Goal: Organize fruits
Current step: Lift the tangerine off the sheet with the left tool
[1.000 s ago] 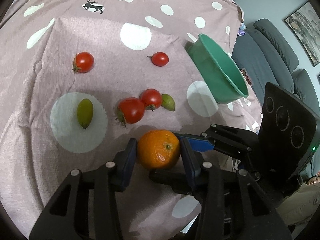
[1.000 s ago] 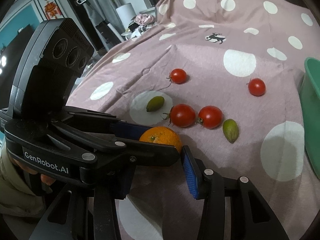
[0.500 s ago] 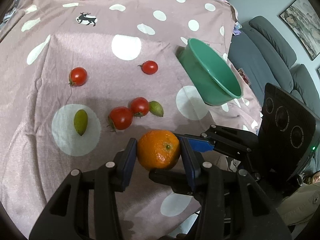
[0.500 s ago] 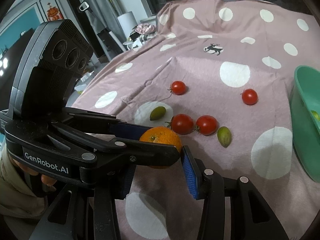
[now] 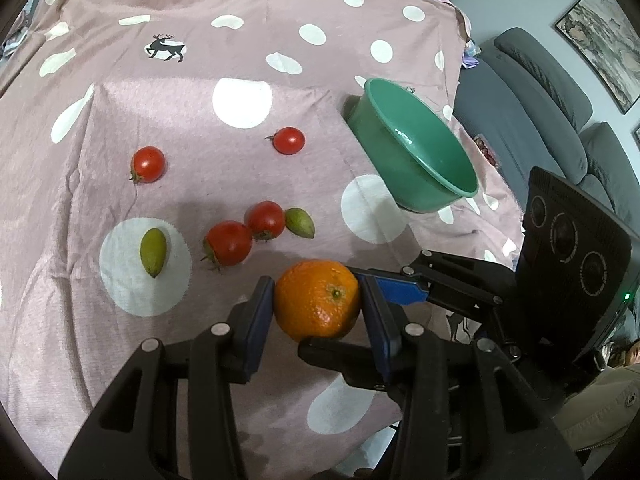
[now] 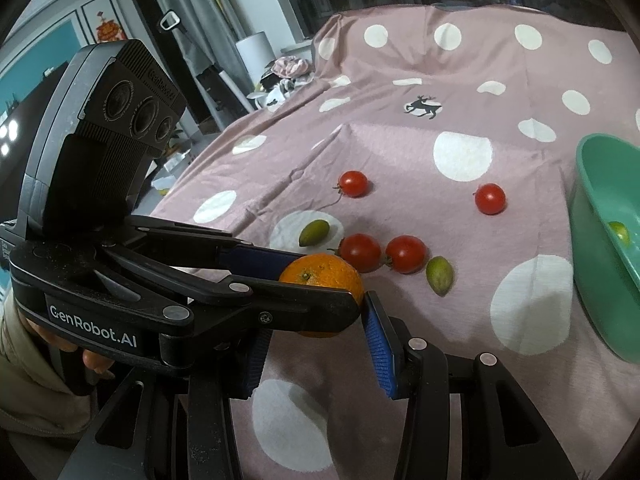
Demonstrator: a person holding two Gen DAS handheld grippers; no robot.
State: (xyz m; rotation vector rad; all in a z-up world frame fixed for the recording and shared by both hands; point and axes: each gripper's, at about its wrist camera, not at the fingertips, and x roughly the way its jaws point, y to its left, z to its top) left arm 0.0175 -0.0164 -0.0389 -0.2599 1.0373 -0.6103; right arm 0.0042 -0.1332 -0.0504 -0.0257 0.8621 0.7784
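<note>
Left wrist view: left gripper (image 5: 318,306) fingers clamp the orange (image 5: 317,299); the green bowl (image 5: 416,184) lies ahead-right. Right gripper (image 6: 314,350) fingers spread, holding nothing.

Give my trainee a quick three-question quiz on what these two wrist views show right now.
1. True or false: the left tool is shut on the orange.
2. How many red tomatoes lie on the spotted cloth? A) two B) four C) six
3. Fill in: something small and green shows inside the green ____, seen in the right wrist view.

Key:
1. True; both blue pads press its sides.
2. B: one at far left, one near the bowl, and a touching pair.
3. bowl; the item sits low against its inner wall. The right tool is open and holds nothing.
</note>
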